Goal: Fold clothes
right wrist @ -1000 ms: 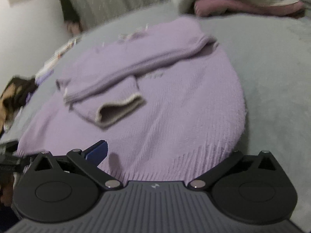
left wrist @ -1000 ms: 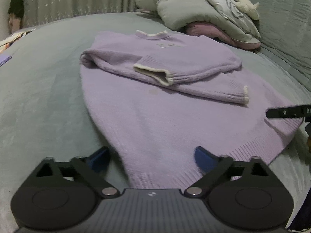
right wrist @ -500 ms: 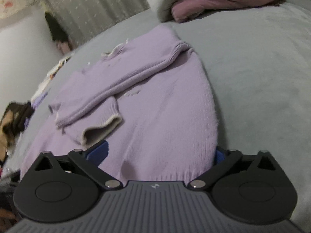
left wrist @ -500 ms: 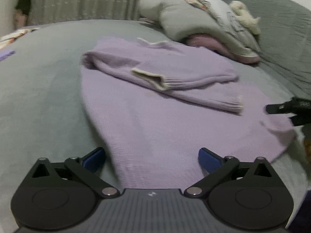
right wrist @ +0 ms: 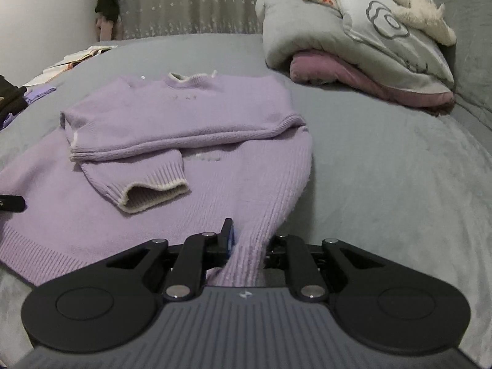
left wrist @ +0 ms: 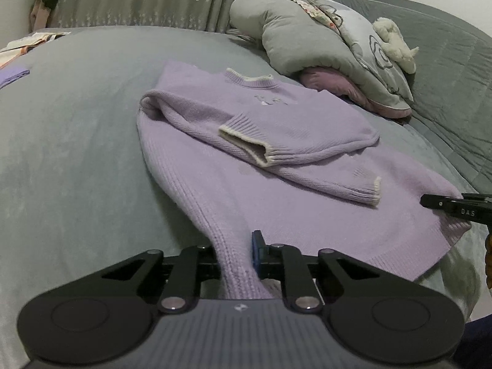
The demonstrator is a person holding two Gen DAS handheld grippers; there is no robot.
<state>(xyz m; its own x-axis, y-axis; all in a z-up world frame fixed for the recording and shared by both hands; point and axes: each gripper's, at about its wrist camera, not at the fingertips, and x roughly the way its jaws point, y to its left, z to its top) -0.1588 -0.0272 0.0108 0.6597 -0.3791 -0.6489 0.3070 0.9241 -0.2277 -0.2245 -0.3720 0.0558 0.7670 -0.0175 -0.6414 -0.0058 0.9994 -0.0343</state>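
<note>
- Now the left gripper (left wrist: 236,253) is clenched on the lavender knit sweater (left wrist: 276,203), its jaws pinching the hem corner on the sweater's left side, so the ribbed fabric bunches into a narrow neck between them.
- Likewise the right gripper (right wrist: 249,246) is clamped on the opposite hem corner of the same sweater (right wrist: 147,215); the knit gathers into a tight fold where the jaws meet.
- One blue pad (left wrist: 256,249) shows beside the pinched cloth in the left wrist view, and a blue pad (right wrist: 230,238) shows against the fabric in the right wrist view.
- From the left wrist view, part of the right gripper (left wrist: 455,207) juts in at the right edge, near the far hem corner.
- Spread front-up on the grey bedspread (left wrist: 77,153), the sweater lies with its collar (left wrist: 249,78) pointing away from the grippers.
- Both sleeves are folded across the chest; the upper sleeve's cream-trimmed cuff (left wrist: 246,144) lies open near the middle, and the lower sleeve's cuff (left wrist: 375,190) rests on the body further right.
- Beyond the collar sits a heap of grey bedding (right wrist: 338,30) over a pink cushion (right wrist: 353,80), with a cream plush toy (right wrist: 421,9) on top.
- Behind the bed hangs a star-patterned curtain (right wrist: 190,3).
</note>
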